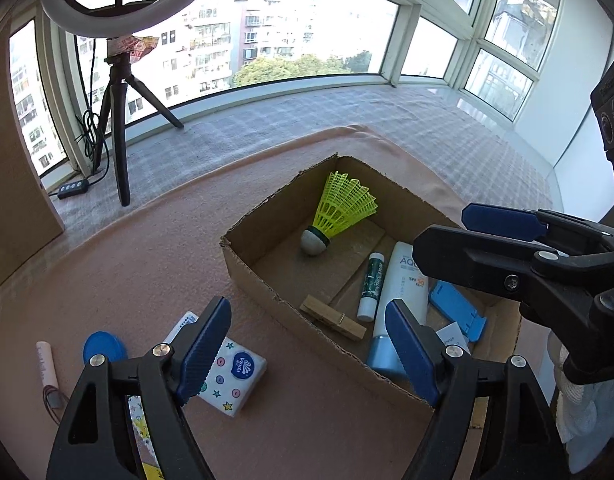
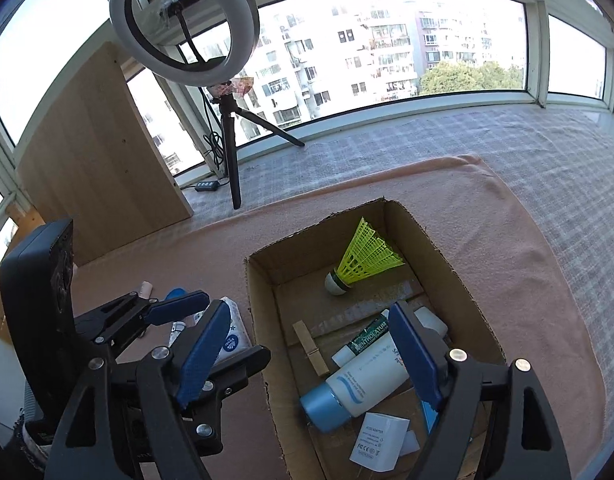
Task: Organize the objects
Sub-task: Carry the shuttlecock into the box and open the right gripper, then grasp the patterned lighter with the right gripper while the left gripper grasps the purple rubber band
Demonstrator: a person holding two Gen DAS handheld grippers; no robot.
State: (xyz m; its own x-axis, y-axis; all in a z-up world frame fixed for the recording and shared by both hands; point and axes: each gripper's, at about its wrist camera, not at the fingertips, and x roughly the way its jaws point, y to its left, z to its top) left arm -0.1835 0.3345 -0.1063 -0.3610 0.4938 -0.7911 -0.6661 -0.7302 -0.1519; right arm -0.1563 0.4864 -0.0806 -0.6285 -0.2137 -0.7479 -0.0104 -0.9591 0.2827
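Note:
An open cardboard box [image 1: 251, 268] [image 2: 259, 320] stands on a pink towel. Inside lie a yellow shuttlecock [image 1: 341, 208] [image 2: 365, 258], a wooden clothespin [image 1: 333, 318], a green lip-balm tube [image 1: 371, 284], a white sunscreen bottle [image 2: 363, 380], a blue phone stand [image 1: 459, 308] and a white adapter [image 2: 381, 440]. Left of the box lie a tissue pack [image 1: 235, 380], a blue lid [image 1: 103, 346] and a pink tube [image 1: 46, 364]. My left gripper [image 1: 307, 352] hangs open over the box's left wall, holding nothing. My right gripper [image 2: 307, 352] hangs open above the sunscreen bottle, holding nothing.
A ring light on a black tripod [image 2: 231, 148] stands at the back left, its cable switch [image 1: 73, 188] on a grey checked cloth [image 1: 347, 120]. A wooden board [image 2: 103, 152] leans at the left. Windows curve around the back. The pink towel [image 1: 147, 248] lies under the box.

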